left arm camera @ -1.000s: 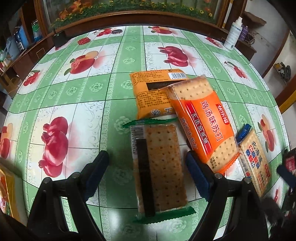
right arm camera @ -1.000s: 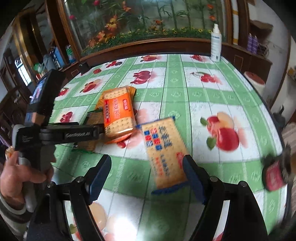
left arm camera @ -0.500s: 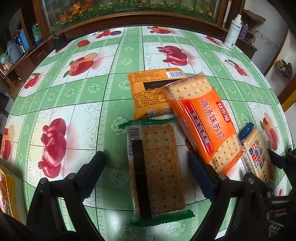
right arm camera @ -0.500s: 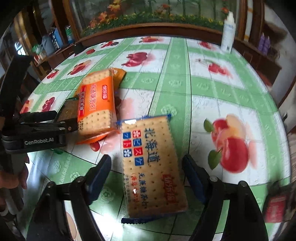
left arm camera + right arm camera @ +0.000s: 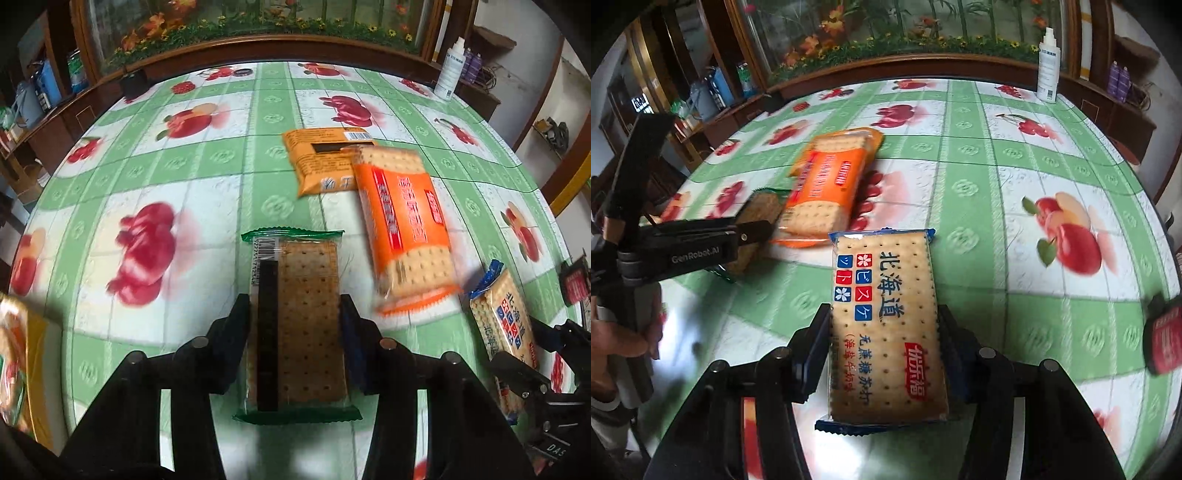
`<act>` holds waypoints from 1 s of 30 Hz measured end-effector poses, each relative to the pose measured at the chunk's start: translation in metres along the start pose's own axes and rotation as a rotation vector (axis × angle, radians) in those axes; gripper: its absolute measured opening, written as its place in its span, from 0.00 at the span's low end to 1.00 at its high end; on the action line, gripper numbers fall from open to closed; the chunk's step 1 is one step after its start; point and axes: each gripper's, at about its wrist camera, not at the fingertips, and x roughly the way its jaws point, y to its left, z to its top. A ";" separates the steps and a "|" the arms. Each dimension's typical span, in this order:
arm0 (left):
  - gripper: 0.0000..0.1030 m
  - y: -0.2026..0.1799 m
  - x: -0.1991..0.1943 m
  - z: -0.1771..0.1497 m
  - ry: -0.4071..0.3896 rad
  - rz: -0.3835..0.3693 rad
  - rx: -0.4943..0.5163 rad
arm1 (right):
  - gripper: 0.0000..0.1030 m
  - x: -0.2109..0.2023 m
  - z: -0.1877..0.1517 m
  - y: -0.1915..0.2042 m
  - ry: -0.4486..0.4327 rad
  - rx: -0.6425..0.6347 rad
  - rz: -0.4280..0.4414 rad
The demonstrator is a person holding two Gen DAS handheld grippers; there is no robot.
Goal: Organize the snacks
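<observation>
Left gripper (image 5: 294, 321), low centre of its frame, clamps the green-edged cracker pack (image 5: 297, 325) by both long sides, barcode at the pack's far left corner. Right gripper (image 5: 884, 341) likewise grips the blue-edged pack (image 5: 886, 325) printed 北海道, red badge 优乐福 (small red line underneath unclear). Orange cracker pack (image 5: 404, 229) lies right of centre, blurred, overlapping an orange barcoded bag (image 5: 325, 164). "GenRobot.AI" reads on the left gripper's body, left edge of the right view.
</observation>
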 end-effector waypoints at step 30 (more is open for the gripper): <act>0.48 0.058 -0.099 -0.087 -0.204 0.122 -0.055 | 0.53 -0.023 -0.014 0.113 -0.079 -0.124 0.163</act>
